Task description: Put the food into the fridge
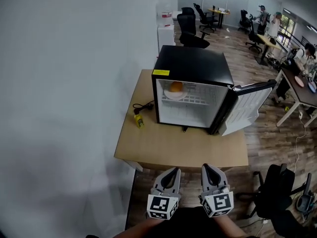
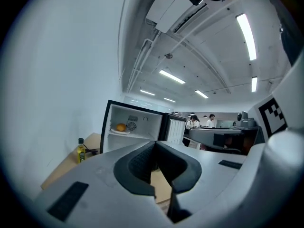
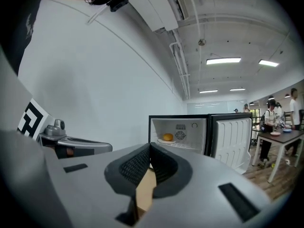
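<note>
A black mini fridge (image 1: 193, 66) stands on the wooden table (image 1: 163, 145) with its door (image 1: 245, 108) swung open to the right. On its upper wire shelf an orange (image 1: 176, 87) rests on a white plate (image 1: 171, 96); the orange (image 2: 121, 127) (image 3: 167, 137) shows in both gripper views. Both grippers hover side by side off the table's near edge, well short of the fridge and pointing at it. My left gripper (image 1: 172, 171) (image 2: 155, 143) is shut with nothing in it. Likewise, my right gripper (image 1: 210, 166) (image 3: 150, 145) is shut and holds nothing.
A small yellow bottle (image 1: 139, 120) (image 2: 81, 152) and a black cable (image 1: 143, 106) lie on the table left of the fridge. A white wall runs along the left. A black office chair (image 1: 277, 187) stands at the lower right; desks, chairs and people fill the far room.
</note>
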A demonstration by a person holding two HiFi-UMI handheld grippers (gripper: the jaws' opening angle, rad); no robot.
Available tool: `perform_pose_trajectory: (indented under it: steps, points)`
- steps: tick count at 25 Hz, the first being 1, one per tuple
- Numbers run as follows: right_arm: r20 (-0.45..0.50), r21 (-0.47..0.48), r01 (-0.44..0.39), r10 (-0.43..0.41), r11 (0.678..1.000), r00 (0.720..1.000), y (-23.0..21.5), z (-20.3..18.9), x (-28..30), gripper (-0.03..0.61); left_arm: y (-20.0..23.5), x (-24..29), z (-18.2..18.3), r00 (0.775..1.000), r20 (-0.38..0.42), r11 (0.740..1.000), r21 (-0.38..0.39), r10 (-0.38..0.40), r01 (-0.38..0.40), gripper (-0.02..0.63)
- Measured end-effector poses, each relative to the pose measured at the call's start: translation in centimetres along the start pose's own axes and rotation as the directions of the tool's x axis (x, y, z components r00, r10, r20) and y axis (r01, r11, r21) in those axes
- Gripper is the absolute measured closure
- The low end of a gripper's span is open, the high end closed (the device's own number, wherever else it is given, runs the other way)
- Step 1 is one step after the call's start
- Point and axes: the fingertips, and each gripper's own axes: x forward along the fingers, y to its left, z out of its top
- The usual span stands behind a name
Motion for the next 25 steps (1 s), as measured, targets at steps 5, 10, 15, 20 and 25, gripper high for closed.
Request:
perform_pose_trajectory:
  steps: [5, 10, 15, 20, 25]
  points:
    - [0.000, 0.009, 0.040, -0.040, 0.999, 0.999, -0.9, -0.3, -1.9, 0.518, -1.7, 0.4, 0.9, 0.999, 0.024, 0.998, 0.060, -0.022, 0.021, 0.600]
    - [-0.004, 0.012, 0.077, -0.077, 0.997, 0.997, -1.7, -0.5, -3.5, 0.518, -2.9, 0.6, 0.1, 0.999, 0.012, 0.998, 0.048, -0.048, 0.048, 0.600]
    - [-0.015, -0.001, 0.091, -0.091, 0.996, 0.996, -2.0, -0.4, -3.7, 0.518, -3.5, 1.4, 0.4, 0.998, 0.029, 0.997, 0.055, -0.056, 0.054, 0.600]
    - [-0.014, 0.005, 0.069, -0.069, 0.998, 0.997, -1.2, -0.1, -3.4, 0.518, -4.4, 1.0, 1.2, 0.997, 0.037, 0.995, 0.077, -0.069, 0.066, 0.600]
    - [0.011, 0.019, 0.086, -0.086, 0.996, 0.996, -1.0, 0.2, -3.4, 0.518, -4.2, 0.8, 1.6, 0.997, 0.034, 0.991, 0.117, -0.074, 0.070, 0.600]
